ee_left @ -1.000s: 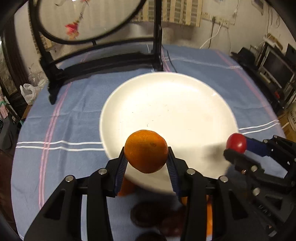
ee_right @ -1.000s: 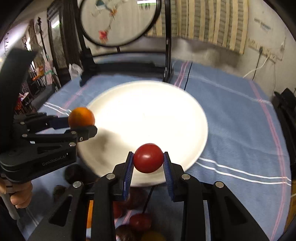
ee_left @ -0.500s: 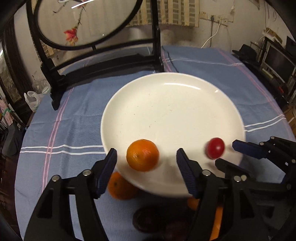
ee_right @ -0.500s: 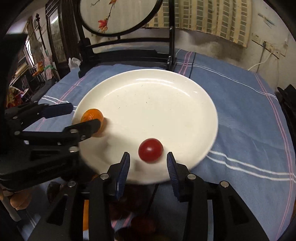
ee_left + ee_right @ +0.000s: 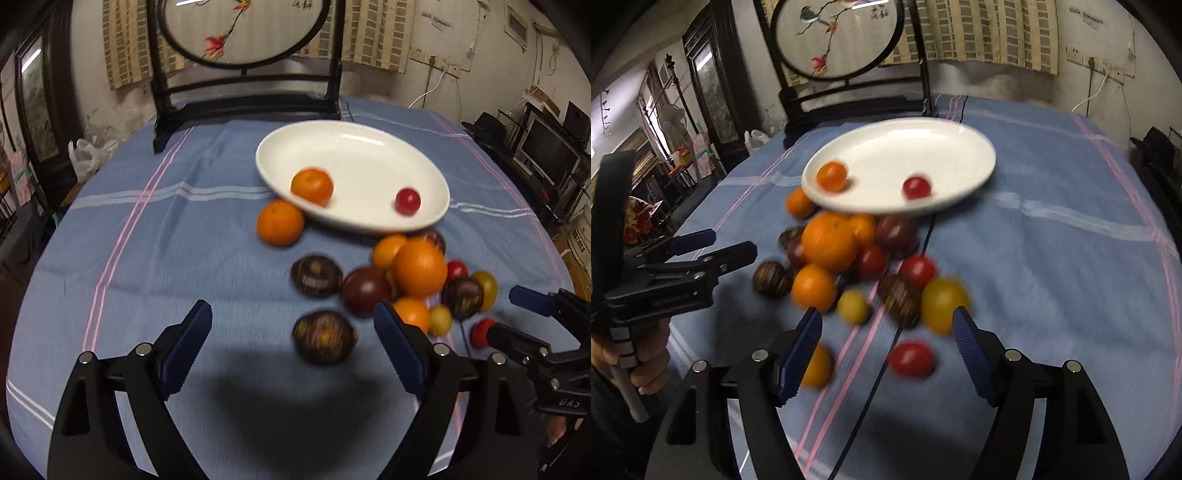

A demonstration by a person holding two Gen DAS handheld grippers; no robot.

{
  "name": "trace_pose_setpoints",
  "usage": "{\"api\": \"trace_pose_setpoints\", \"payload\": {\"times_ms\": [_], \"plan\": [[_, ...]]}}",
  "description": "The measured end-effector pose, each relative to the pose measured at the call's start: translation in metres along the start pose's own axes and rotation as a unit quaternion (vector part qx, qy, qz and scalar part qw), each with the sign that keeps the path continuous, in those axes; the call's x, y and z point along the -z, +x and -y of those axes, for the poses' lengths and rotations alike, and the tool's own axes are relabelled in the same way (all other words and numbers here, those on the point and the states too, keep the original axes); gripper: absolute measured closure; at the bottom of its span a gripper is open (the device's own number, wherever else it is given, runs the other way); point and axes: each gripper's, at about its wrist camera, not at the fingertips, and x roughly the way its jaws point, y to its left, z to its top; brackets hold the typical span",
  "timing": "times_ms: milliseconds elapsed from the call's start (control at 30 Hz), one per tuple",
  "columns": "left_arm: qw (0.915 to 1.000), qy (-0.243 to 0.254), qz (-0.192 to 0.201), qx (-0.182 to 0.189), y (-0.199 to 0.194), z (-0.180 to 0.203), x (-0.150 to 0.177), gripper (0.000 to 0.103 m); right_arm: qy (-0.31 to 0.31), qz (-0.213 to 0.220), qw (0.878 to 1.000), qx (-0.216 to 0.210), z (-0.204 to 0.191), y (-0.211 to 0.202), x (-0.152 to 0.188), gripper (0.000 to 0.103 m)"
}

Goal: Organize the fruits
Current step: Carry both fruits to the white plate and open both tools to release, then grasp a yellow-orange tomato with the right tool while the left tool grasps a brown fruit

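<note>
A: Where are the fruits sitting?
B: Orange (image 5: 312, 185) and red tomato (image 5: 407, 201), both round, lying on the white plate (image 5: 354, 147); its long axis is running left-right.
A: Tongs?
B: Left tongs (image 5: 293, 345) and right tongs (image 5: 888, 345) have just been opening, gaping empty.

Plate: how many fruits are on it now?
2. On the white plate: an orange mandarin near its left edge, a red tomato toward its near rim. None seems hidden.
</note>
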Motion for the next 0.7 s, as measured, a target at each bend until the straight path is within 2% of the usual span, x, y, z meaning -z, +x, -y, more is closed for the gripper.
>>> {"api": "trace_pose_setpoints", "payload": {"times_ms": [67, 133, 333, 400, 467, 533, 700], "plan": [[0.9999, -0.011, -0.013, -0.002, 0.000, -0.005, 0.016, 0.016, 0.006, -0.005, 1.000, -0.009, -0.007, 0.000, 0.014, 0.029], [0.9997, -0.018, -0.019, -0.002, -0.004, -0.007, 0.031, 0.016, 0.004, -0.005, 1.000, 0.003, -0.014, -0.001, 0.022, 0.029], [0.9992, -0.023, -0.031, -0.004, -0.006, -0.009, 0.056, 0.015, -0.043, -0.015, 0.999, 0.011, -0.042, 0.003, 0.035, 0.030], [0.9992, -0.022, -0.031, -0.014, -0.003, -0.010, 0.058, 0.015, -0.051, -0.020, 0.998, 0.009, -0.047, 0.006, 0.035, 0.035], [0.9989, -0.026, -0.036, -0.012, 0.001, -0.012, 0.060, 0.015, -0.061, -0.035, 0.998, 0.009, -0.052, 0.014, 0.035, 0.049], [0.9988, -0.028, -0.040, -0.003, 0.002, -0.013, 0.061, 0.015, -0.069, -0.049, 0.996, 0.020, -0.056, 0.025, 0.033, 0.050], [0.9985, -0.025, -0.049, 0.000, 0.006, -0.010, 0.061, 0.015, -0.082, -0.051, 0.995, 0.037, -0.064, 0.037, 0.027, 0.050]]}}
